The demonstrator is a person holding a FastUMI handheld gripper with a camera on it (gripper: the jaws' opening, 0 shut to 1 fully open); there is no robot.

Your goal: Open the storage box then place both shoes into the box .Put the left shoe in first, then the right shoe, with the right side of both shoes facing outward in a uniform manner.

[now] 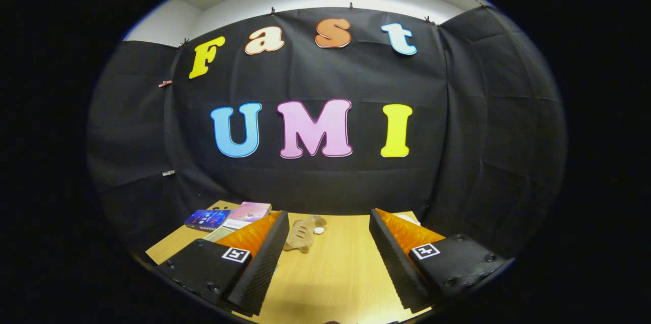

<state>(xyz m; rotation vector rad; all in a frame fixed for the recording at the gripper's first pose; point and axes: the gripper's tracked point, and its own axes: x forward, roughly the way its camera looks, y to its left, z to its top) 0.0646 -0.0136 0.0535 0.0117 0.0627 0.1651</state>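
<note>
My gripper (328,227) is open, its two fingers spread wide above a light wooden table (330,273) with nothing between them. Just beyond the left finger (264,258) lies a beige clog-style shoe (303,235) with strap holes, partly hidden by that fingertip; a small white thing (319,231) sits by it. A sliver of something white (408,218) peeks out behind the right finger (394,258).
At the table's far left corner lie a dark blue flat box (207,219), a pink box (249,210) and a pale green one (219,234) beside them. Black cloth walls close the booth behind and at both sides of the table.
</note>
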